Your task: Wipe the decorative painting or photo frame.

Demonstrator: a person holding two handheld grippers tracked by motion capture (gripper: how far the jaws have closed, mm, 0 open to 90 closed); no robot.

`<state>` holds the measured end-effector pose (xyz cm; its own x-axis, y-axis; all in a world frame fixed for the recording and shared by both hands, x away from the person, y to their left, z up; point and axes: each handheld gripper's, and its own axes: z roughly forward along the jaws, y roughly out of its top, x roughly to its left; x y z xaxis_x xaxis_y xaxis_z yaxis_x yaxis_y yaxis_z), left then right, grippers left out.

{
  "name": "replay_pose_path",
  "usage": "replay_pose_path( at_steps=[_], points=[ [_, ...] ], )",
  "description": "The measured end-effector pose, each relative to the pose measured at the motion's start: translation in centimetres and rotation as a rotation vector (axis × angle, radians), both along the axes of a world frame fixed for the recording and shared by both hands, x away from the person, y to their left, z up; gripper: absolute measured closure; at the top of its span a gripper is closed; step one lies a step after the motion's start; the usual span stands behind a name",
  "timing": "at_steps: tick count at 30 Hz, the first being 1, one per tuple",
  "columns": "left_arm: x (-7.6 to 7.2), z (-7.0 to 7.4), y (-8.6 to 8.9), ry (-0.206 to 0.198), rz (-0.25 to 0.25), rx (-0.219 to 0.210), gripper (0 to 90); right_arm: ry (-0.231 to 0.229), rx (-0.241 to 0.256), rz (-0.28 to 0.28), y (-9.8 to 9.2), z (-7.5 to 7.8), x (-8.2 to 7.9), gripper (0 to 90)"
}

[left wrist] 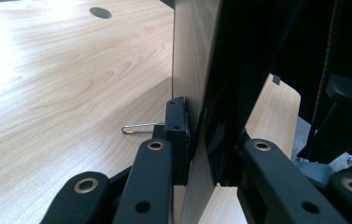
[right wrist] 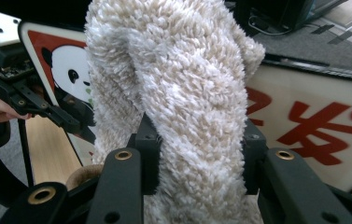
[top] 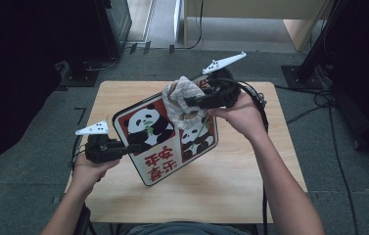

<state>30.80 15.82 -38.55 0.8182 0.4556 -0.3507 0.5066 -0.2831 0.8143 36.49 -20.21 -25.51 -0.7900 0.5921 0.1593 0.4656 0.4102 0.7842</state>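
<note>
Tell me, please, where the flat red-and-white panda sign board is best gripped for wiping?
Probably at its thin edge on the person's left, where the left gripper already clamps the panda sign board. The board is flat and stands tilted off the table, so that grip leaves its printed face open to the fluffy cream cloth.

Left claw (top: 135, 147) clamped, low; right claw (top: 188, 103) clamped, raised forward.

panda board with red lettering

the board (top: 165, 142) bears large red chinese characters on a white strip along its lower edge, seen upside down from the high view; they are too blurred there to read with certainty. in the right gripper view, parts of the same red strokes show on the board (right wrist: 313, 126) behind the fluffy cloth (right wrist: 178, 93), cut off and unreadable.
</note>
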Motion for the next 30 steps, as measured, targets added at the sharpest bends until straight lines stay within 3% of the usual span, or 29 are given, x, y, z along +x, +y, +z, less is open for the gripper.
replay_pose_path(
  at_steps=[30],
  points=[
    [0.0, 0.0, 0.1, -0.001, -0.001, 0.0, 79.4, 0.048, -0.03, 0.034, -0.2, -4.4, -0.4, 62.8]
  ],
)
